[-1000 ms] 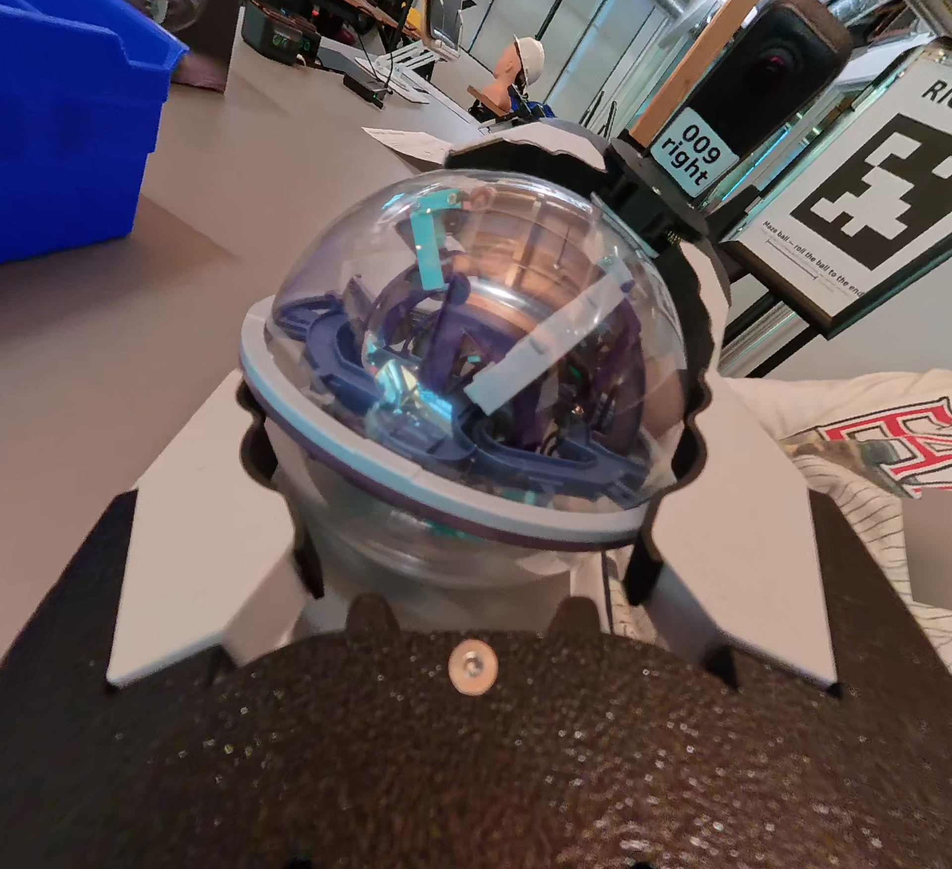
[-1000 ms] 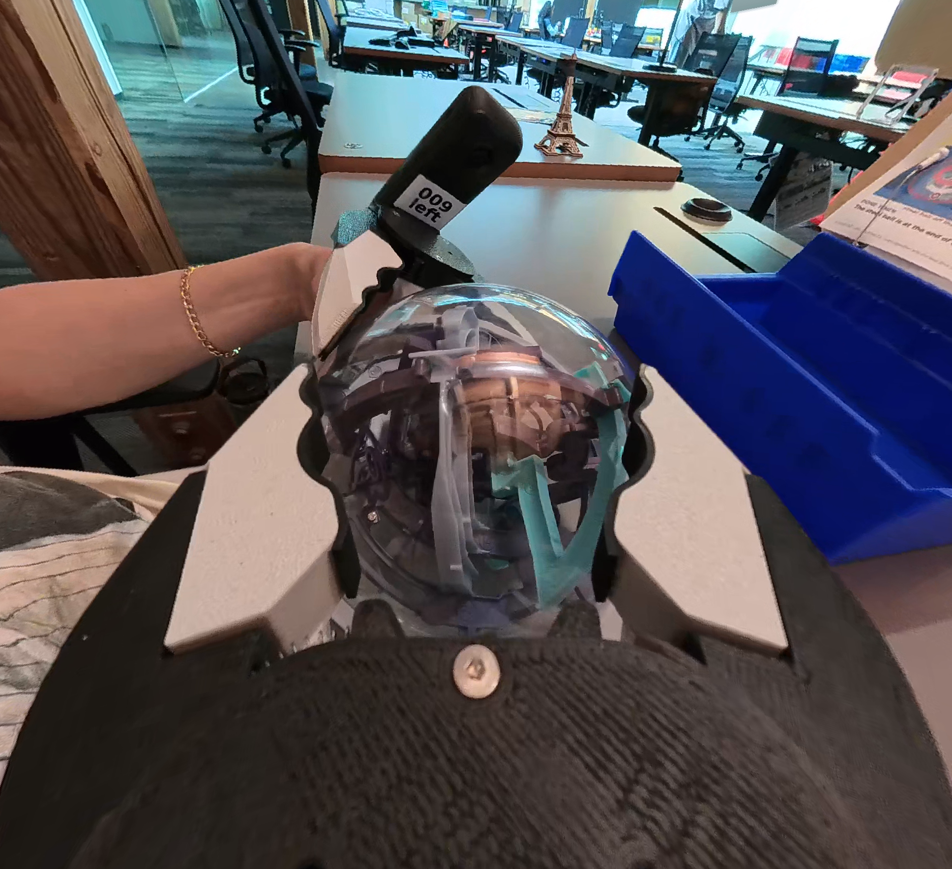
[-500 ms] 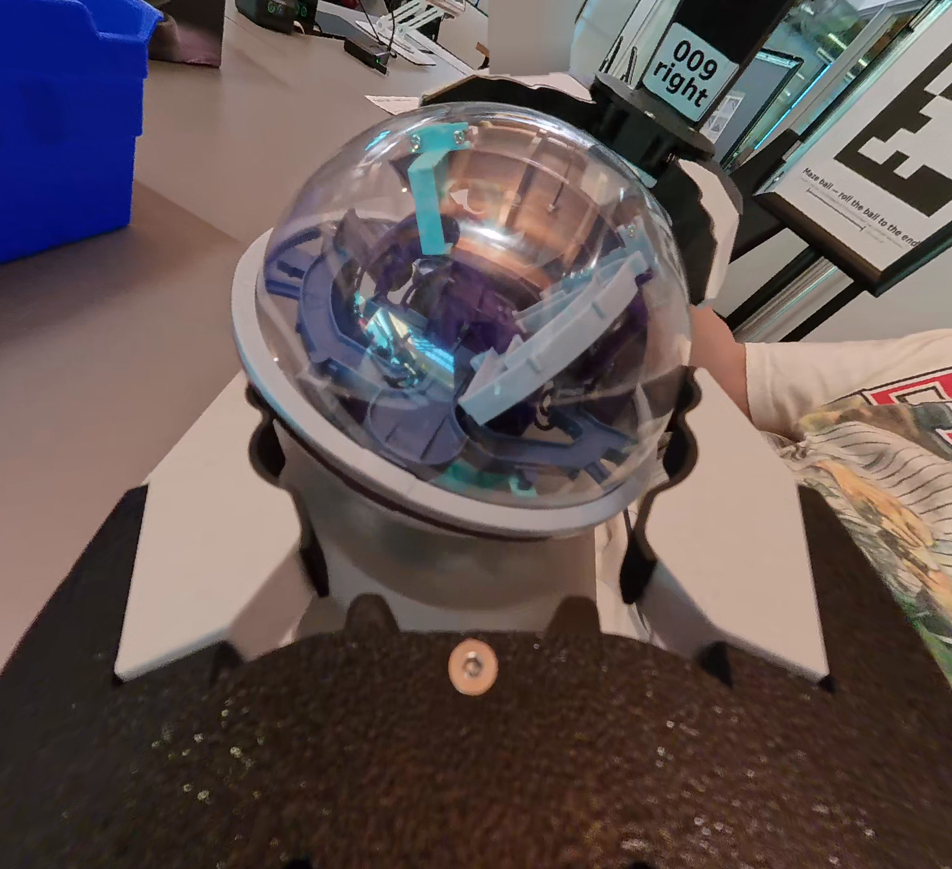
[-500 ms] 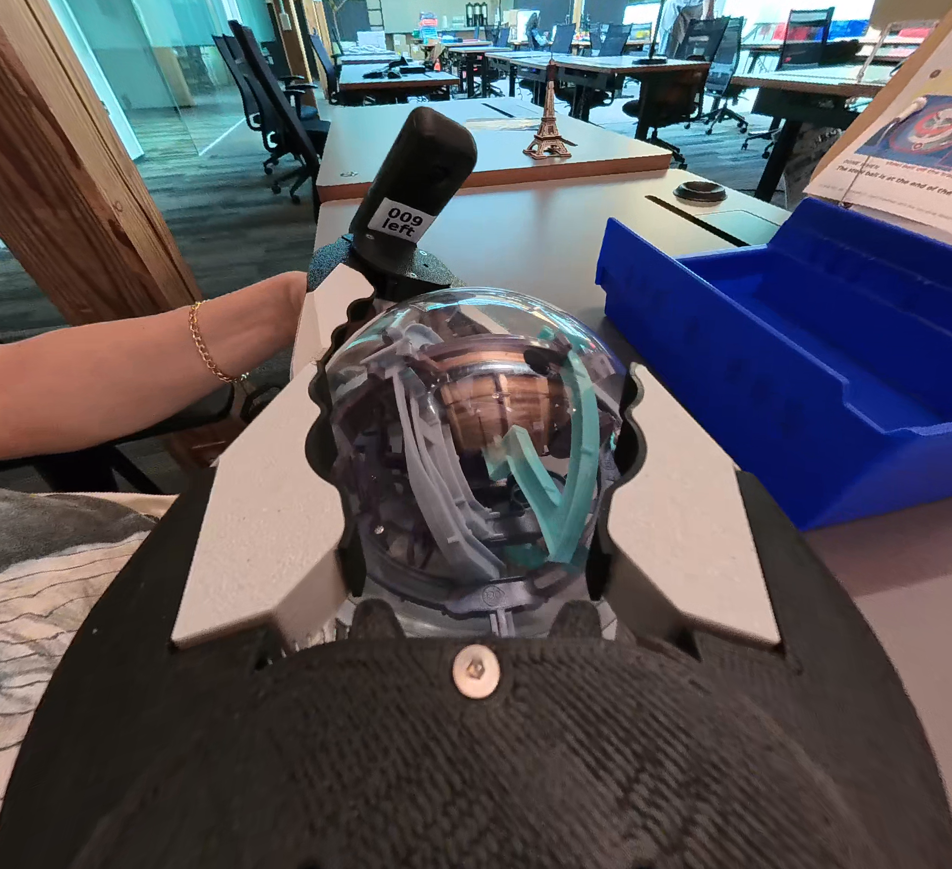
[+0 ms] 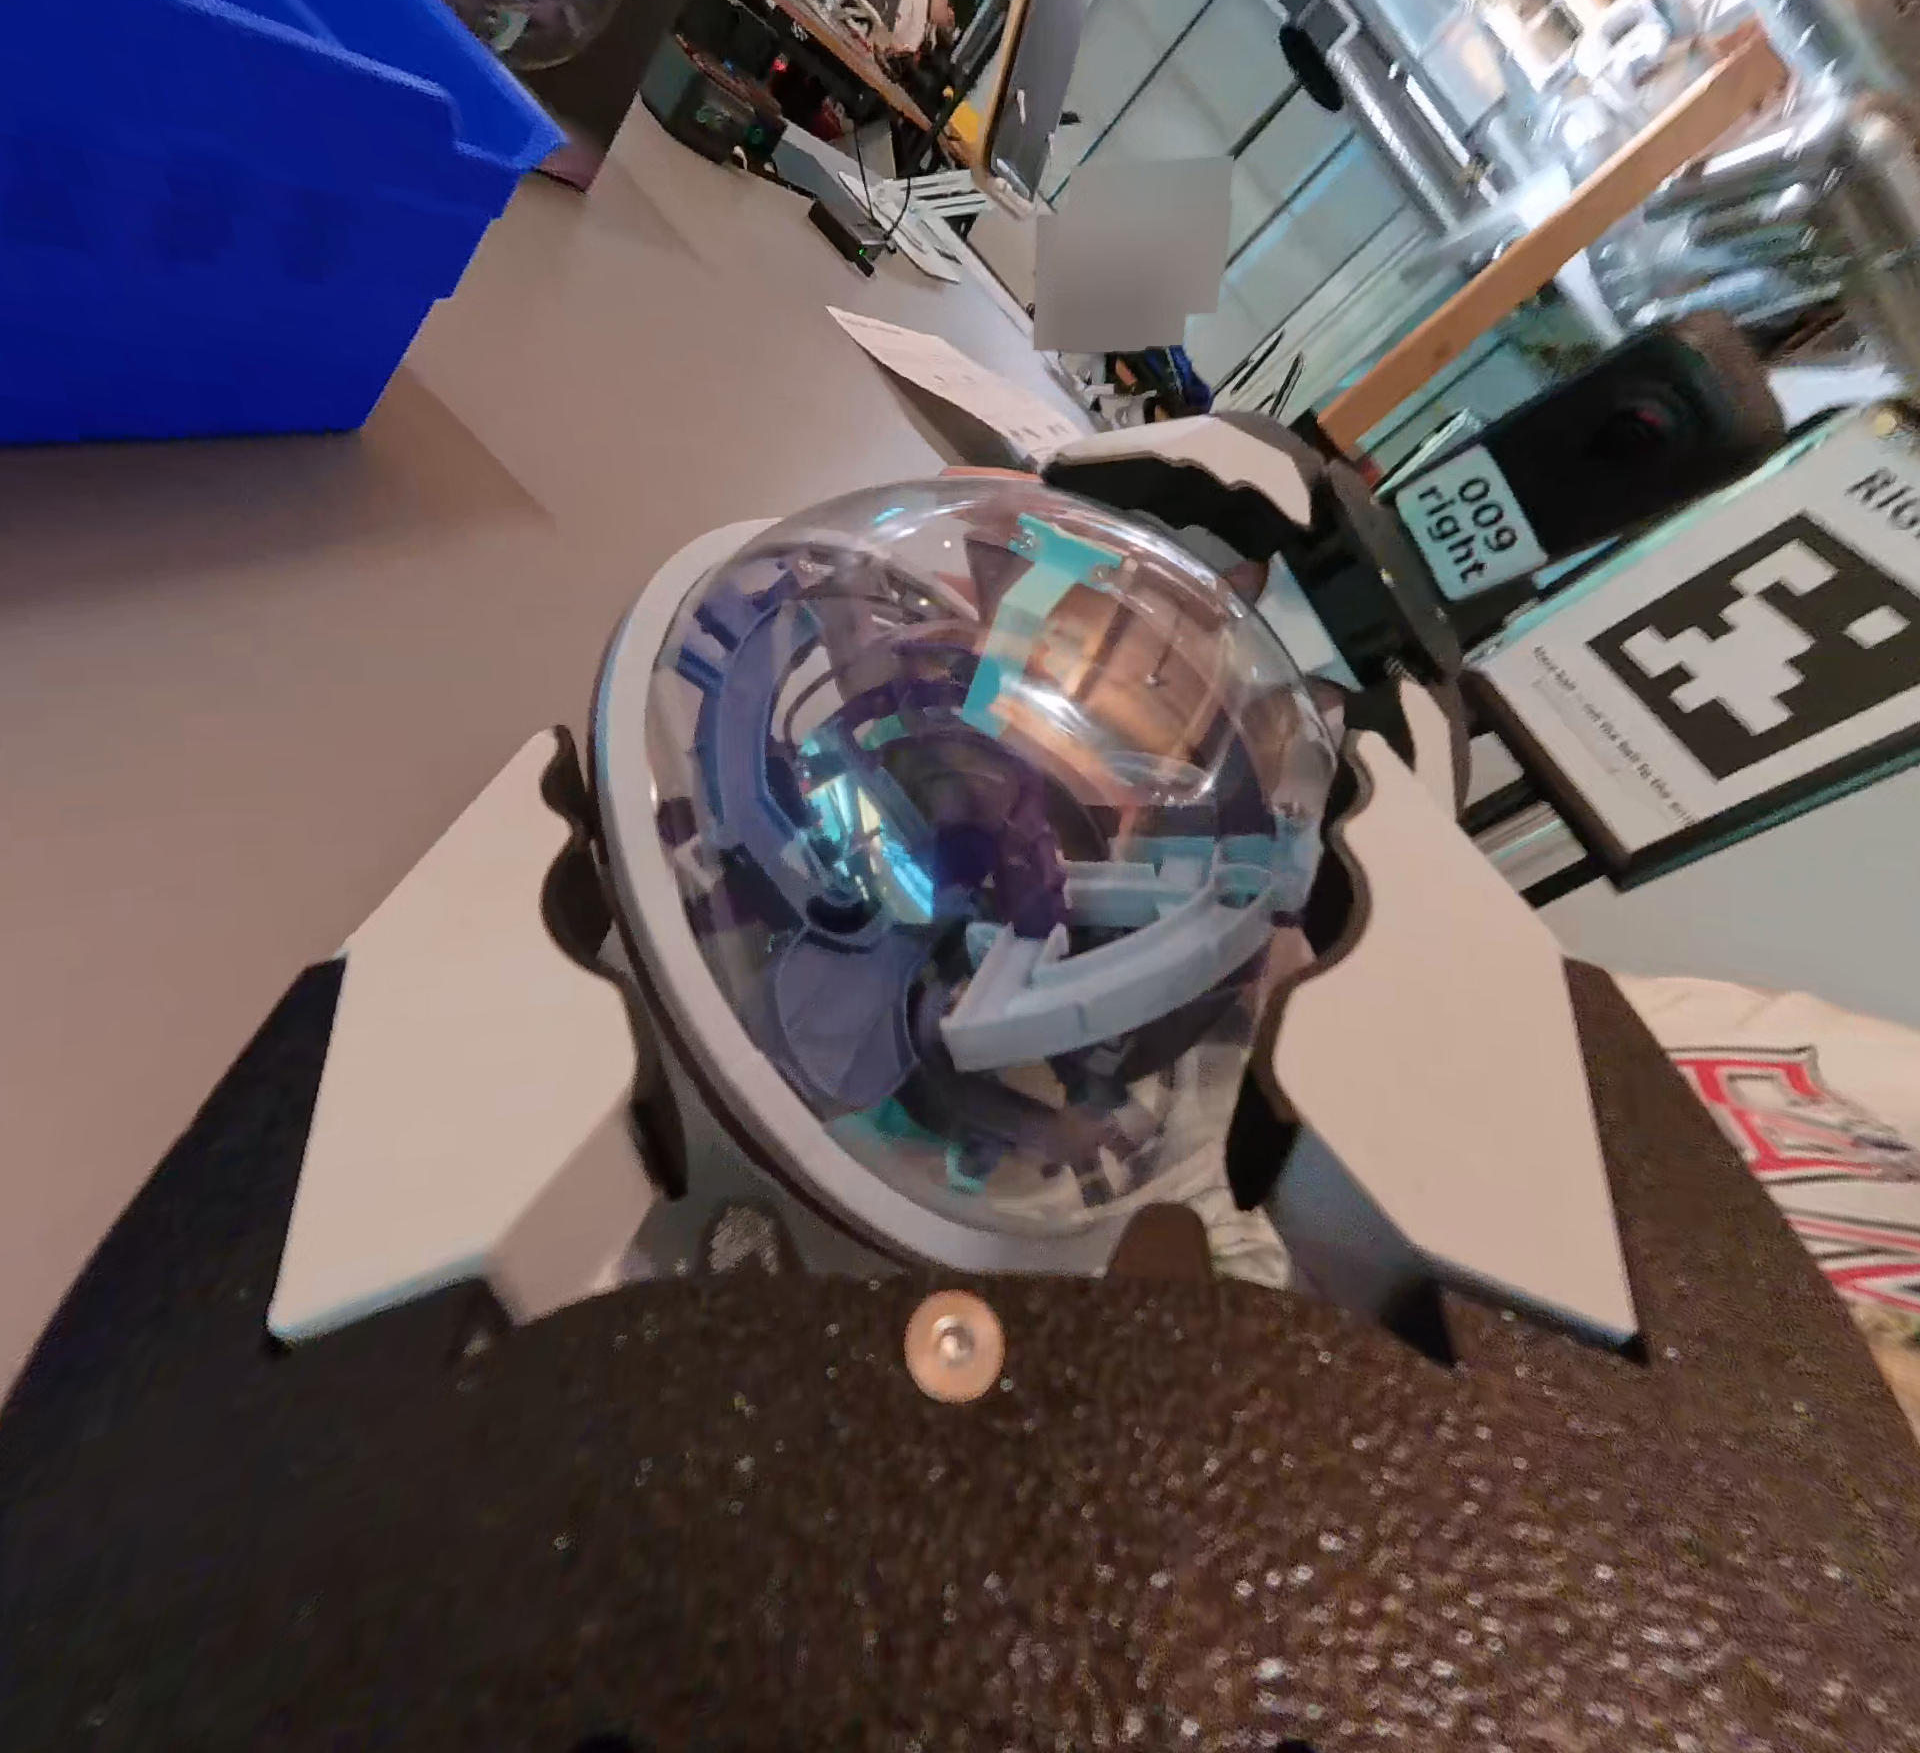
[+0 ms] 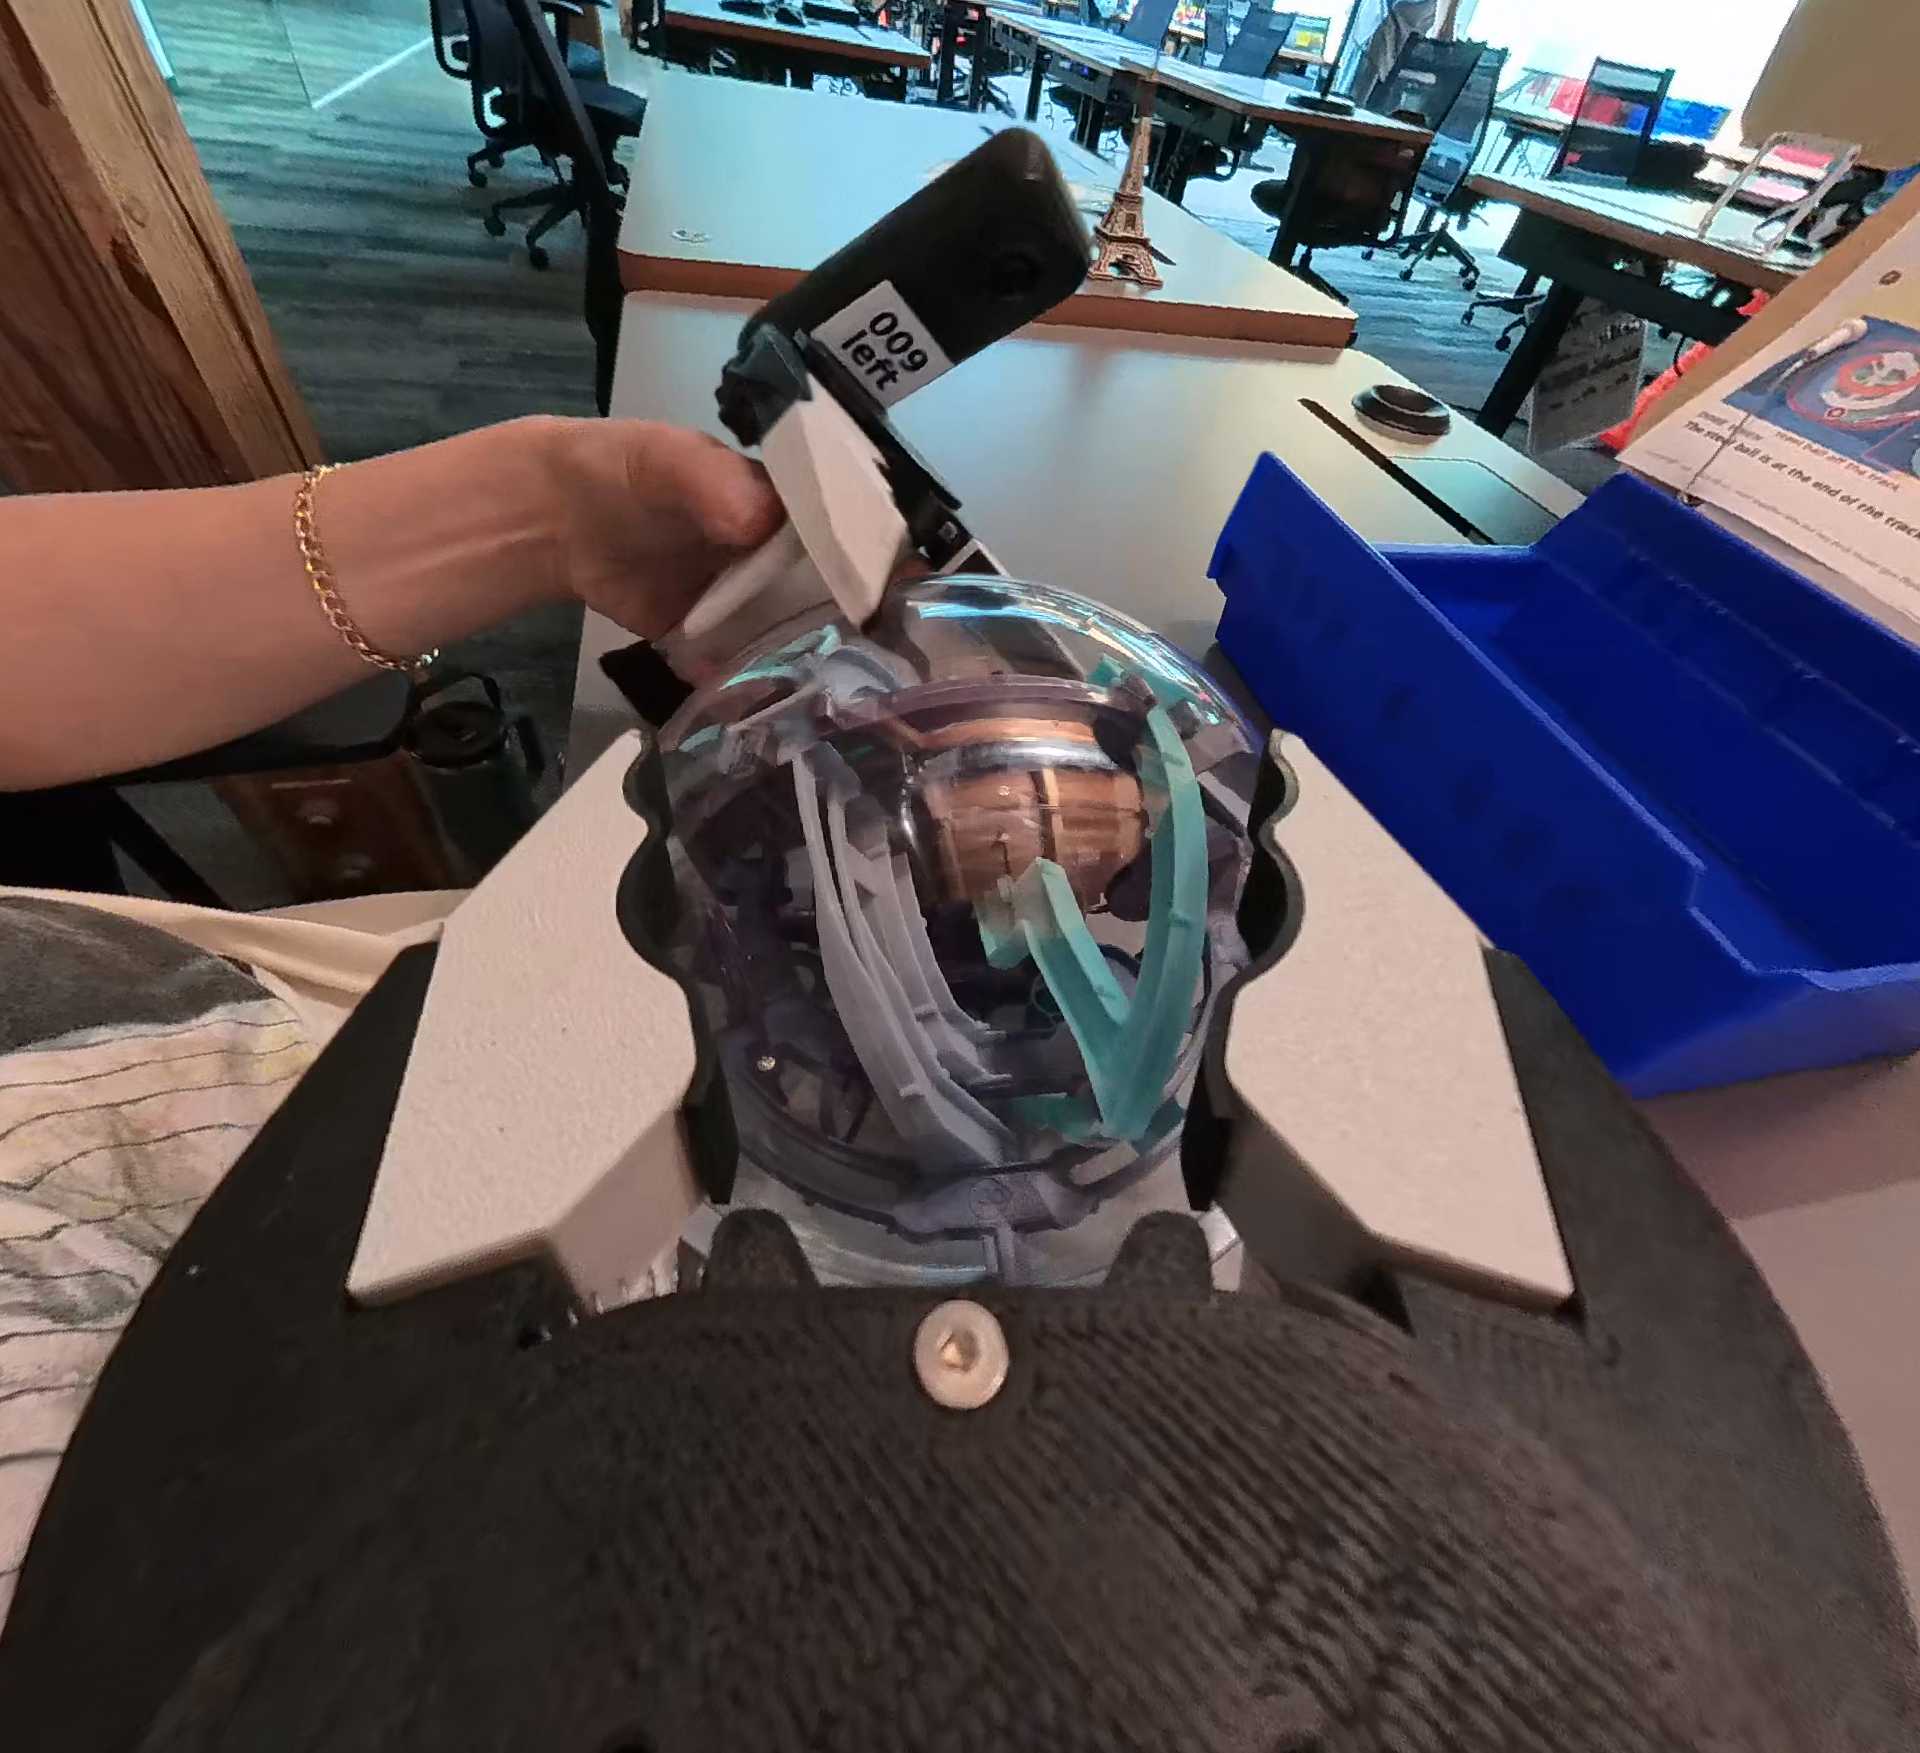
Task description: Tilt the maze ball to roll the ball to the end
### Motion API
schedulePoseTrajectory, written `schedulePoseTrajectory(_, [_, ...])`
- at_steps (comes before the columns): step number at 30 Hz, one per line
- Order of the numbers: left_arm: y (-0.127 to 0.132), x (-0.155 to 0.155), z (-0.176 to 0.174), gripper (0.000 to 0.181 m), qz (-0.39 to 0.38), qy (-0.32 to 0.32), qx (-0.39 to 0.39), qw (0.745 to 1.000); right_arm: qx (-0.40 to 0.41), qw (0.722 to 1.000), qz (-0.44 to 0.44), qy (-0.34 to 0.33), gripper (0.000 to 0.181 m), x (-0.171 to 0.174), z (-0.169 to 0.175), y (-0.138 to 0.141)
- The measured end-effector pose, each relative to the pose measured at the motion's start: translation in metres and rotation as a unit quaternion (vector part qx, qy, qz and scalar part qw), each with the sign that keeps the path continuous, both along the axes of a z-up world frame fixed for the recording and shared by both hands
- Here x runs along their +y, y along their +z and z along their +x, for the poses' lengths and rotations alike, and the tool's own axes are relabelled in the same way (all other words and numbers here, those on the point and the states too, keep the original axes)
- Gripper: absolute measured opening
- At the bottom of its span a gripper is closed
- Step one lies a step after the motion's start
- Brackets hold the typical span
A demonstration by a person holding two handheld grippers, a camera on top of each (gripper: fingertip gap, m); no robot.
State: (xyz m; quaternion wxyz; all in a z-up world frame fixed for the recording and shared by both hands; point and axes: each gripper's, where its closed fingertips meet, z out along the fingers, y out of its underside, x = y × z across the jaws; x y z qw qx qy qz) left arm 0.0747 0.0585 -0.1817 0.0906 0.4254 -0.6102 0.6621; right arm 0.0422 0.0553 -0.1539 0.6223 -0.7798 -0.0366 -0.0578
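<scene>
Gripping the maze ball (image 5: pixel 966 882) from opposite sides above the table's near edge, the jaws of the left gripper (image 5: pixel 951 965) and right gripper (image 6: pixel 951 955) stay clamped. Within the last second the sphere has rolled, its grey rim swinging from level toward upright; the small ball isn't discernible. The blue bin (image 6: pixel 1621 768) lies beyond.

Left claw (image 5: pixel 961 934) and right claw (image 6: pixel 951 965) each clamp the maze ball (image 5: pixel 966 862) from opposite sides
</scene>
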Motion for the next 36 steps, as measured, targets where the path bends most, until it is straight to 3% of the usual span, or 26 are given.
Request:
schedulePoseTrajectory(7, [0.003,-0.009,-0.011,0.135,0.066,-0.018,-0.052,0.996,0.051,0.998,0.021,0.043,0.110,-0.011,-0.006,0.007])
schedulePoseTrajectory(12, [0.005,-0.017,-0.017,0.135,0.102,-0.031,-0.084,0.991,0.056,0.998,0.017,0.005,0.118,-0.027,0.016,0.011])
schedulePoseTrajectory(19, [0.006,-0.024,-0.025,0.136,0.145,-0.052,-0.150,0.976,0.138,0.989,-0.027,0.045,0.126,-0.027,0.003,-0.009])
schedulePoseTrajectory(23, [0.006,-0.020,-0.025,0.136,0.155,-0.050,-0.158,0.974,0.105,0.993,-0.029,0.036,0.130,-0.021,0.001,-0.011])
schedulePoseTrajectory(29, [0.004,-0.022,-0.026,0.145,0.145,-0.042,-0.089,0.985,0.078,0.996,-0.029,0.014,0.131,-0.013,-0.006,-0.010])
schedulePoseTrajectory(31, [0.003,-0.022,-0.024,0.140,0.147,-0.033,-0.071,0.986,0.057,0.998,-0.035,0.009,0.131,-0.013,-0.011,-0.010])
schedulePoseTrajectory(36, [0.002,-0.030,-0.033,0.142,0.177,-0.056,-0.104,0.977,-0.018,0.995,-0.096,0.017,0.131,-0.025,-0.022,-0.018])
